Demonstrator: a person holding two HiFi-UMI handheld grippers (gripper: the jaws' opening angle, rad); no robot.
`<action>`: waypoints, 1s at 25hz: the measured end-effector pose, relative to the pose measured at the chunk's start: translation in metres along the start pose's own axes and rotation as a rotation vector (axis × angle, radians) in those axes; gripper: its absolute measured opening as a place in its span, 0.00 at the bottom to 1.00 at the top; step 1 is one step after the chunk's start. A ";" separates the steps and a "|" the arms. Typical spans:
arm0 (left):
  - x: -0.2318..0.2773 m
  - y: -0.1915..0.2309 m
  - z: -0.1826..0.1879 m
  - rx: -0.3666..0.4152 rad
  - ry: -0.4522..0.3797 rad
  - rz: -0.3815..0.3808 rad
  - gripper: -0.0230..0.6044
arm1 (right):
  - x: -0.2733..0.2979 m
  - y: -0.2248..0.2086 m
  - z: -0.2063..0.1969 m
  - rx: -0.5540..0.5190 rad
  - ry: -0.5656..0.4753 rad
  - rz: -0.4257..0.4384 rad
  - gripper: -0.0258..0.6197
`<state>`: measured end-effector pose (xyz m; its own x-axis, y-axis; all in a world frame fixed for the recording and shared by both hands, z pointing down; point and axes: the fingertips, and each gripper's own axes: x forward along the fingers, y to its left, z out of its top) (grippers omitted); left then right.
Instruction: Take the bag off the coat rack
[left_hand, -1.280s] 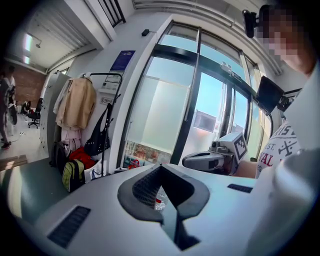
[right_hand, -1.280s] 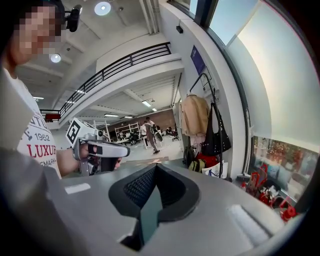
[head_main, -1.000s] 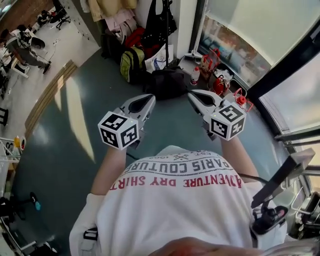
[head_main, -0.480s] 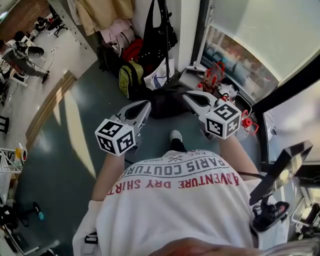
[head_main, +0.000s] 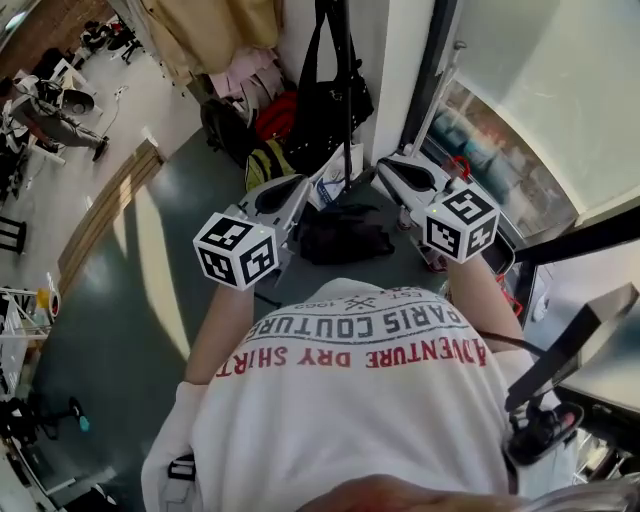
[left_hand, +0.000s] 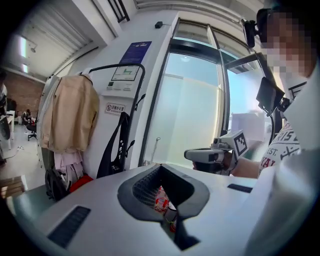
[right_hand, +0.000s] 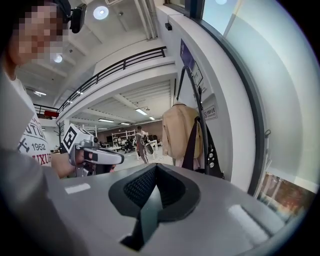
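Observation:
A black bag (head_main: 330, 95) with long straps hangs from the black coat rack (head_main: 347, 110) by the white wall. In the left gripper view the bag (left_hand: 117, 150) hangs under the rack's curved bar (left_hand: 120, 67). The right gripper view has the bag (right_hand: 200, 150) just ahead, on the rack (right_hand: 192, 95). My left gripper (head_main: 292, 192) is shut with nothing in it, raised below and left of the bag. The right gripper (head_main: 388, 170), also shut and holding nothing, is level with the bag's lower right. Neither touches the bag.
A beige jacket (head_main: 210, 30) hangs left of the bag. On the floor under the rack lie a black bag (head_main: 345, 235), a yellow-green backpack (head_main: 268, 160) and a red bag (head_main: 280, 115). A glass wall (head_main: 520, 100) stands at the right.
The person has stepped toward the rack, and both grippers have risen and come closer to the hanging bag. Both stay shut.

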<state>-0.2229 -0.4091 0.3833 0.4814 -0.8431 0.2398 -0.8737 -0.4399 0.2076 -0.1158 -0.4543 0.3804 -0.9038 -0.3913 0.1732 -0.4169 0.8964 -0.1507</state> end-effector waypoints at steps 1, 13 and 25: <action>0.005 0.003 0.003 0.000 0.002 -0.003 0.04 | 0.005 -0.005 0.000 0.008 0.000 0.004 0.04; 0.057 0.036 0.038 0.014 -0.016 -0.094 0.04 | 0.030 -0.056 0.012 0.037 0.013 -0.038 0.04; 0.109 0.092 0.104 0.128 -0.092 -0.053 0.04 | 0.057 -0.098 0.008 0.096 0.021 -0.101 0.04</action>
<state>-0.2577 -0.5733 0.3300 0.5234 -0.8400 0.1430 -0.8521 -0.5149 0.0941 -0.1268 -0.5664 0.3972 -0.8552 -0.4729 0.2120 -0.5135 0.8283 -0.2239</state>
